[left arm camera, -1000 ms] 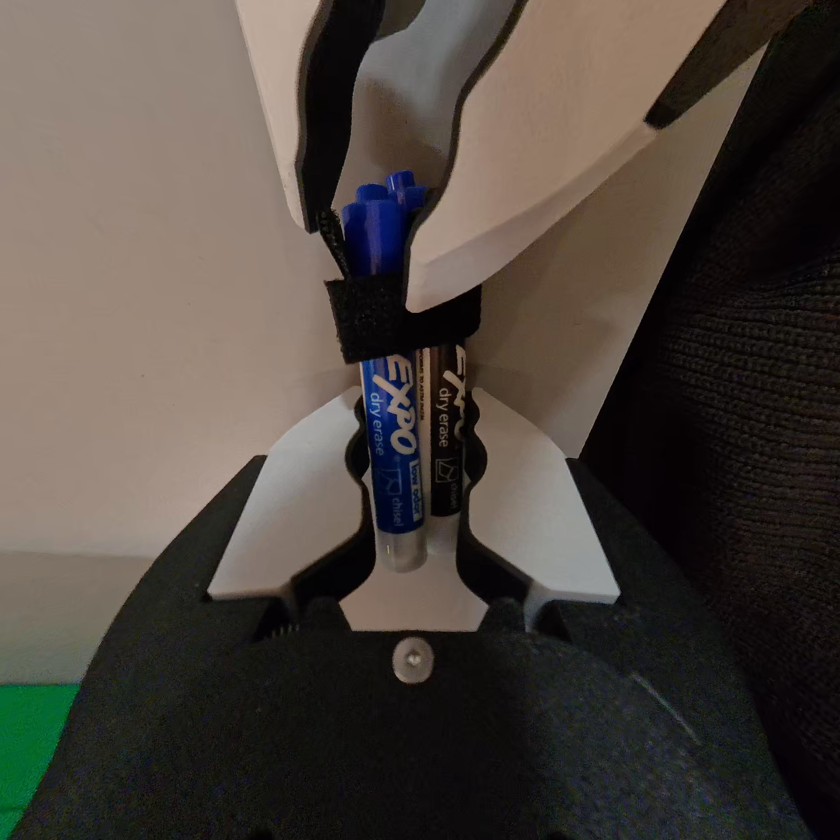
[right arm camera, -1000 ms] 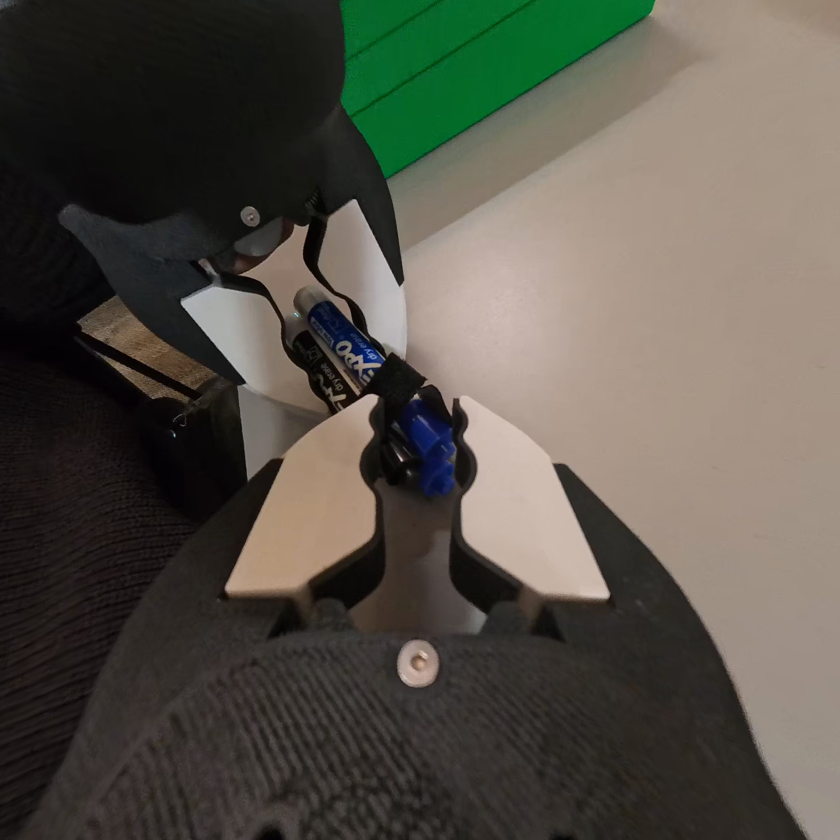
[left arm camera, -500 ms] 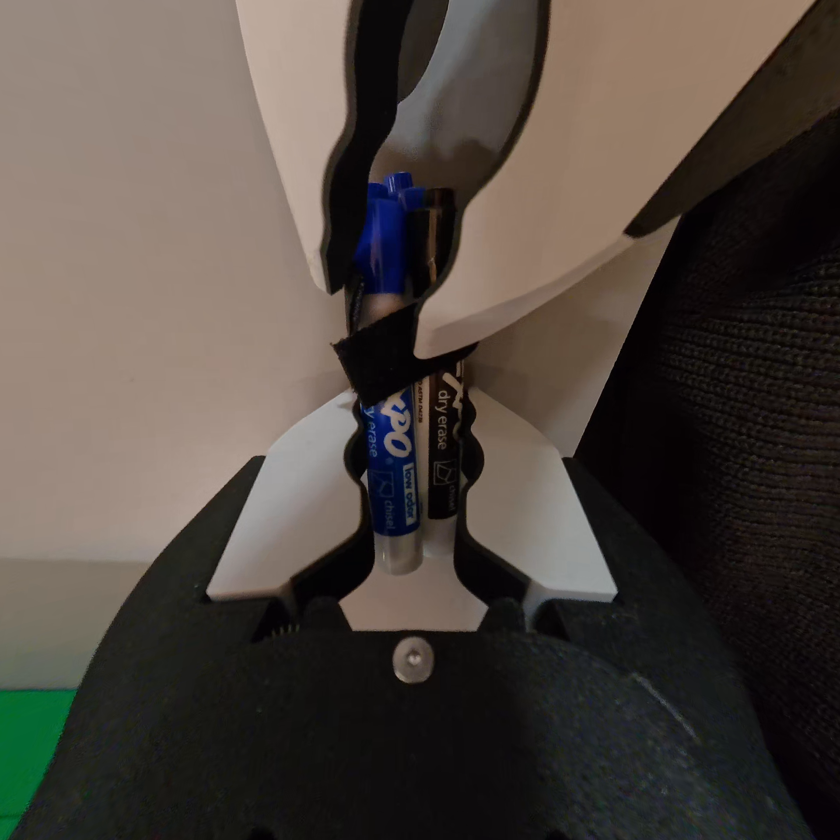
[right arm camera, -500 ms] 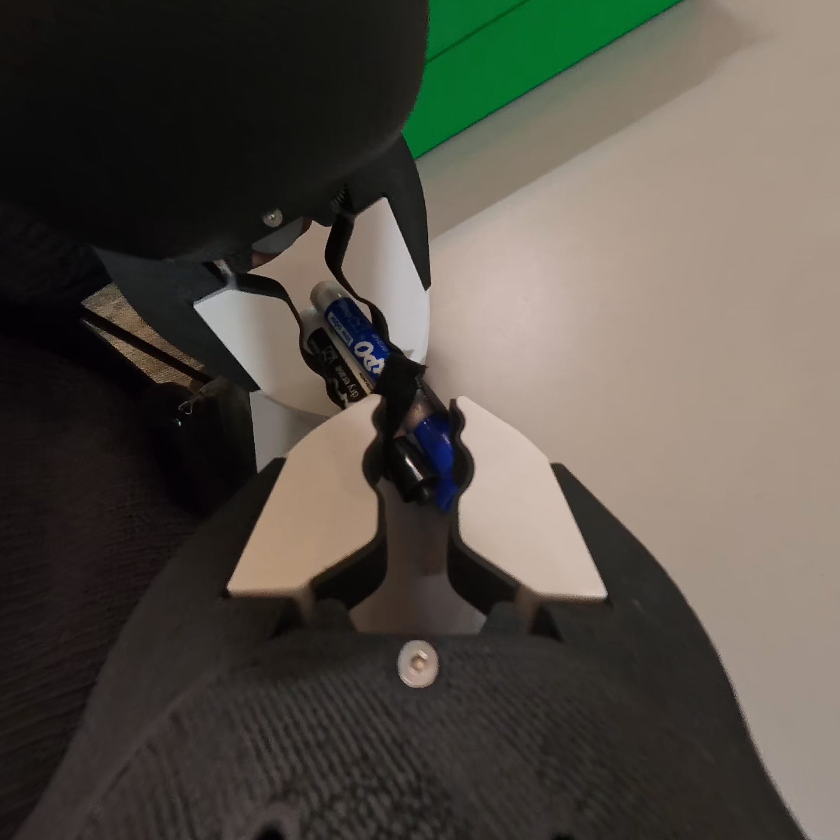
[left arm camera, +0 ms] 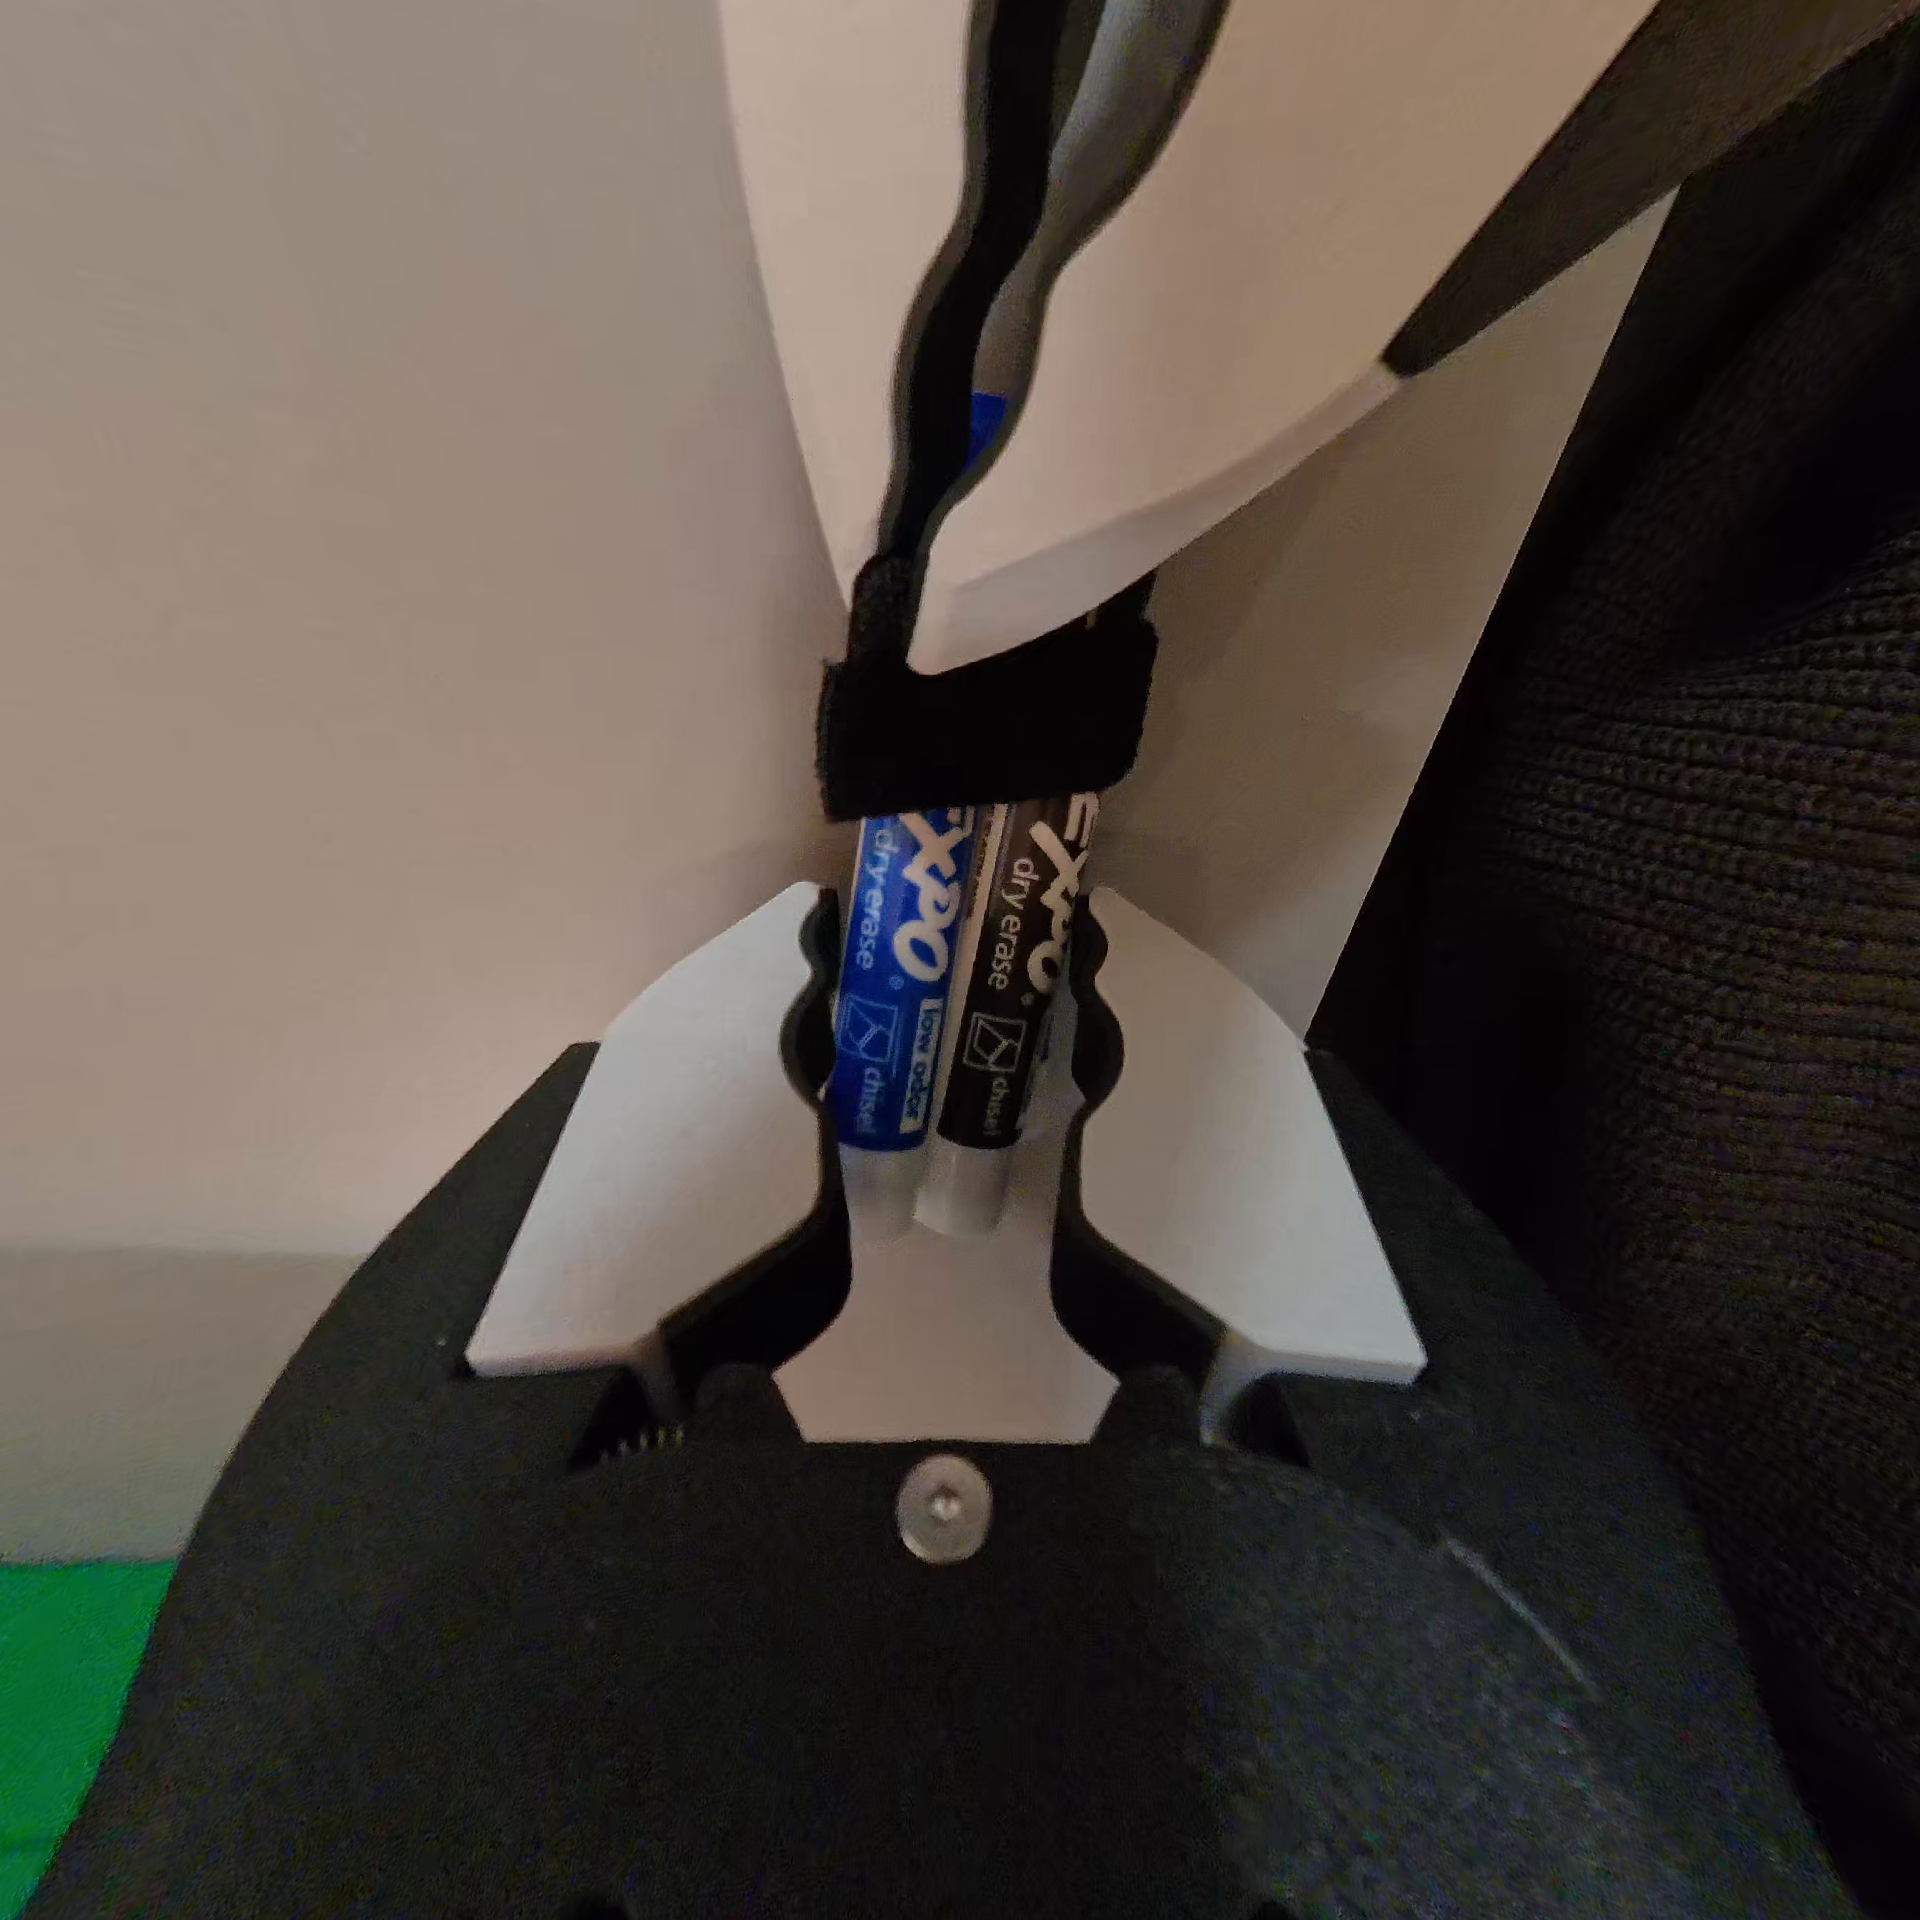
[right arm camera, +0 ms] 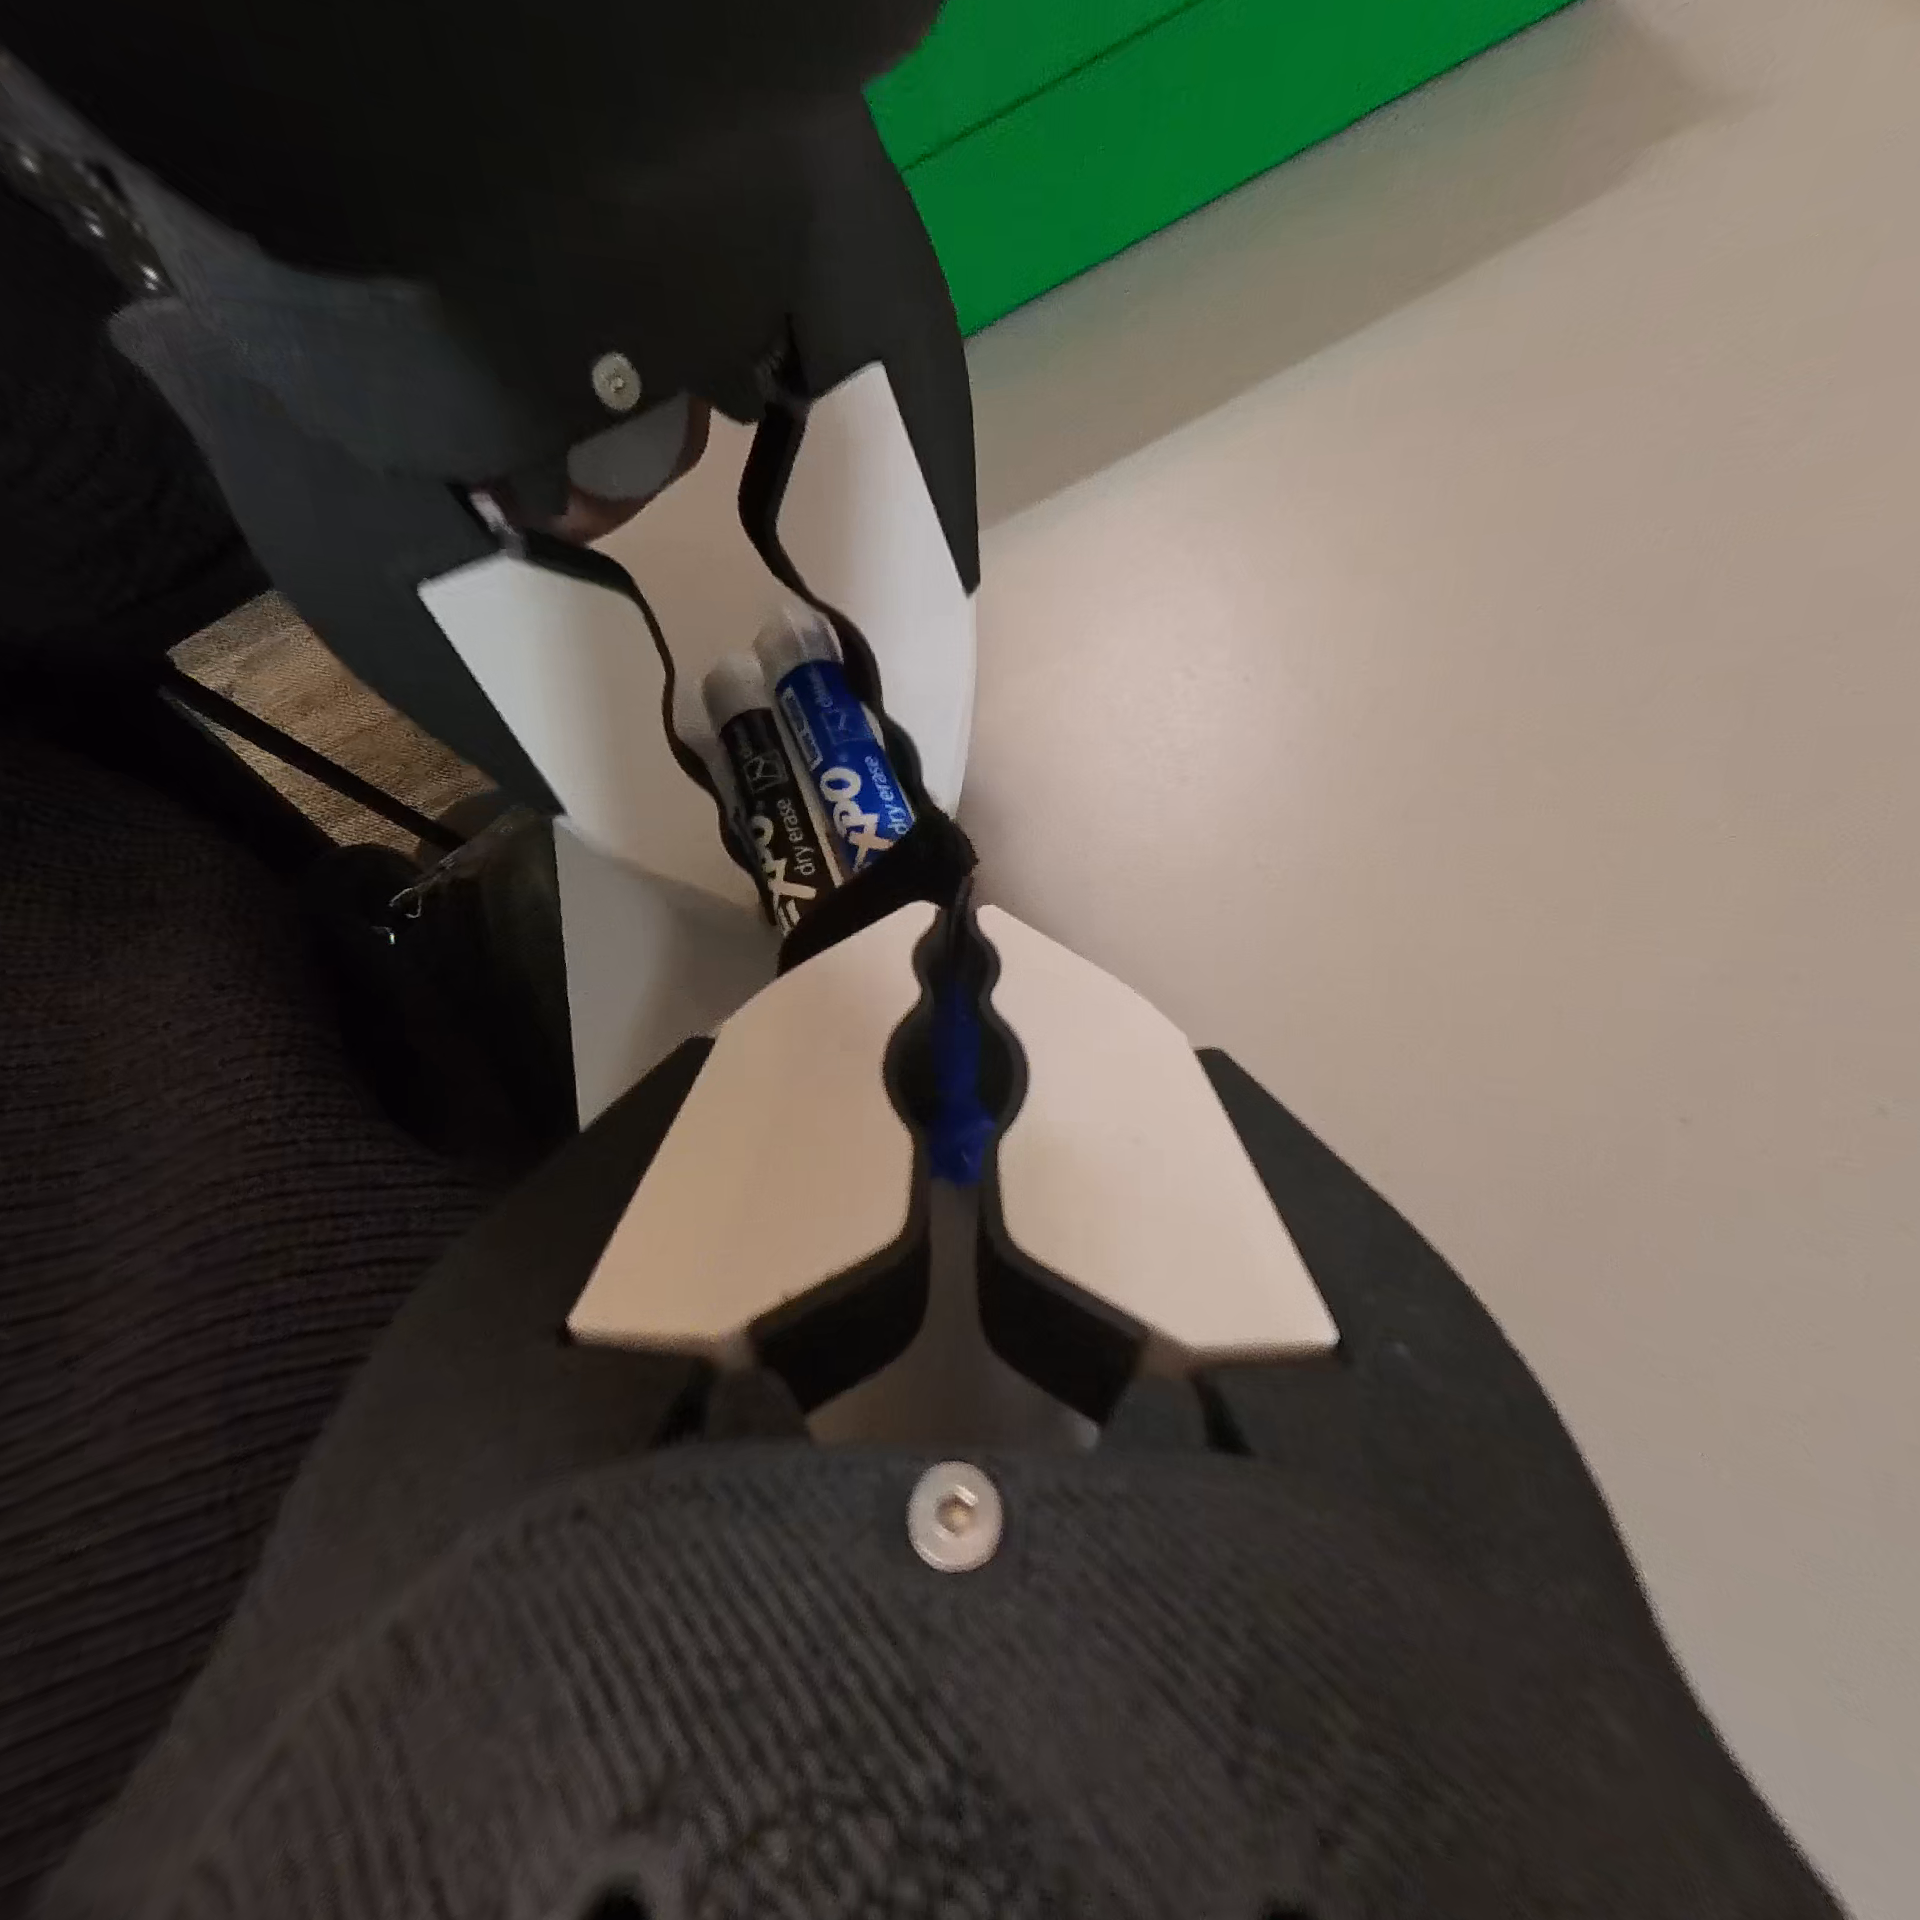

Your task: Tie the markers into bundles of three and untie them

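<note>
Strapped blue and black cylindrical plastic markers between opposing grippers: left gripper at 6 o'clock, right gripper at 12.

Dim, soft indoor light; wide-angle edge blur

Two markers, one blue and one black; one black strap; two grippers.

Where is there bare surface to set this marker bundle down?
In the right wrist view, the pale tabletop lies bare right of both grippers, bordered at the back by the green box. The left side is crowded: dark knit fabric and a black object. The left gripper and right gripper both clamp the strapped markers.
</note>
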`<move>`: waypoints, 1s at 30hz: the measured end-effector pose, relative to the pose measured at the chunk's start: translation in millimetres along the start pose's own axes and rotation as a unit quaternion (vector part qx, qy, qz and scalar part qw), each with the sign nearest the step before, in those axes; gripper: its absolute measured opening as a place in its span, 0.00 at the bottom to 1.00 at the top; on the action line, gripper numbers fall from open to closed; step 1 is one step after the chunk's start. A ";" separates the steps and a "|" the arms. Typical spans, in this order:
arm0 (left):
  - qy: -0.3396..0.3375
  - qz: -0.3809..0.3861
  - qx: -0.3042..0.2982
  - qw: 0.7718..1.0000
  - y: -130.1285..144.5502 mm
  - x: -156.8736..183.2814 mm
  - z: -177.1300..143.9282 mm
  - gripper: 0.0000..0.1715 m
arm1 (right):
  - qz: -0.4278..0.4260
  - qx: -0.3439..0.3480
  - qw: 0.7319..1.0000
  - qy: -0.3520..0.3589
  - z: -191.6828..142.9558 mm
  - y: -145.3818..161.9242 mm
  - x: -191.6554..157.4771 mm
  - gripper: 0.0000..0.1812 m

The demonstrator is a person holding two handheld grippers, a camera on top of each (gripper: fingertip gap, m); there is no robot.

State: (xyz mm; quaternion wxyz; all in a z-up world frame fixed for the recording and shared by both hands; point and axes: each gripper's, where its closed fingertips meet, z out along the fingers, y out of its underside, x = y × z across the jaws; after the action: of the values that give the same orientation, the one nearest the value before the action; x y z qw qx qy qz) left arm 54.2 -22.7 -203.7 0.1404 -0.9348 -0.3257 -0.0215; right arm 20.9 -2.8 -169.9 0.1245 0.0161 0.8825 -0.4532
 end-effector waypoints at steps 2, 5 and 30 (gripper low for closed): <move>0.009 -0.007 0.013 1.000 -0.8 -1.0 -3.5 0.26 | -0.003 0.003 1.000 0.002 -1.5 -1.3 0.6 0.01; 0.019 -0.017 0.034 0.999 -3.1 -3.1 -9.0 0.25 | 0.000 0.010 1.000 0.004 -3.9 -3.5 2.0 0.01; 0.052 -0.092 0.166 0.981 -41.1 -13.9 -16.6 0.16 | 0.046 0.013 0.999 -0.010 -5.5 1.8 5.3 0.01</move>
State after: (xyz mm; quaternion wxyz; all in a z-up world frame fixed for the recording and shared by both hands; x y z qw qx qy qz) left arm 18.8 -4.9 -179.4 0.3073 -0.8623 -0.4016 -0.0282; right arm 14.9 2.3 -169.4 0.1538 0.0532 0.8738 -0.4583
